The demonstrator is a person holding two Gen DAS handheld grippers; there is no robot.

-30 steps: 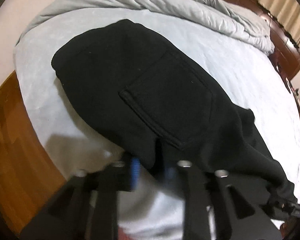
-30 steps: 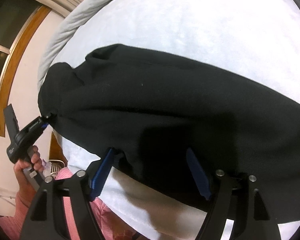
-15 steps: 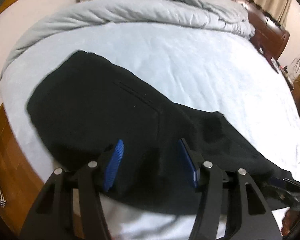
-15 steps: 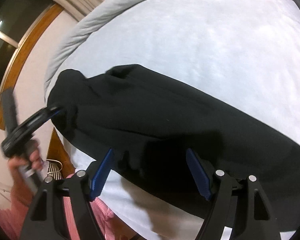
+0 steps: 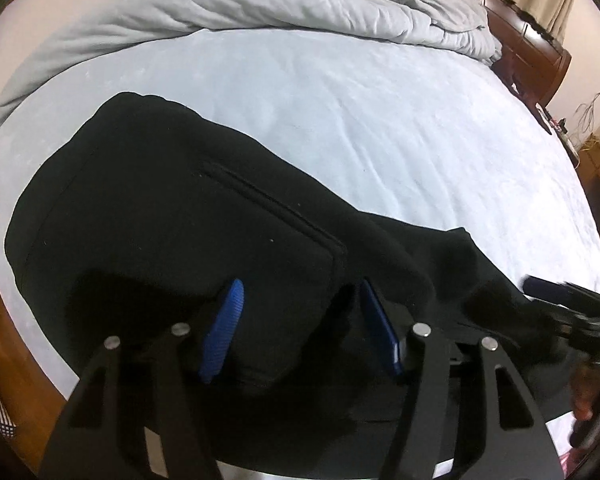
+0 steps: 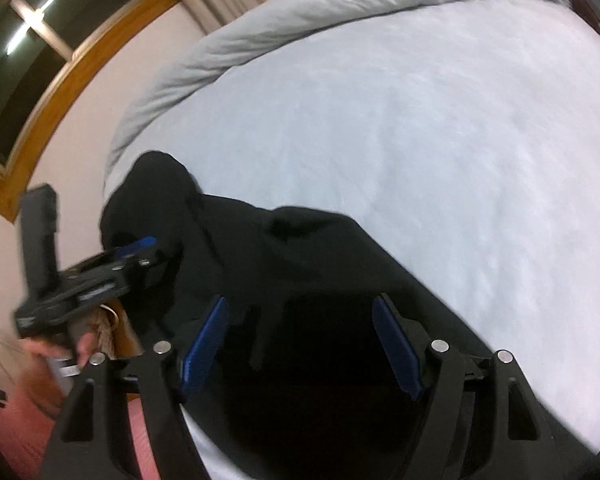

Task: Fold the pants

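Black pants (image 5: 188, 216) lie on the pale blue bed sheet (image 5: 400, 120), back pocket up, with the legs running to the right. My left gripper (image 5: 300, 320) is open just above the waist end near the bed's front edge, its blue pads spread and empty. The same pants (image 6: 300, 264) fill the lower half of the right wrist view. My right gripper (image 6: 300, 340) is open above the leg part, holding nothing. The left gripper also shows in the right wrist view (image 6: 132, 248), at the pants' far left end.
A bunched grey duvet (image 5: 300, 4) lies along the far side of the bed. A dark wooden headboard (image 5: 532, 48) stands at the right. Brown wooden floor (image 5: 4, 360) borders the bed on the left. A wood-framed window (image 6: 32, 64) is on the left wall.
The left gripper opened and let go of the waist edge, then moved forward over the pants. The right gripper stayed open and tilted up. The pants settled flatter.
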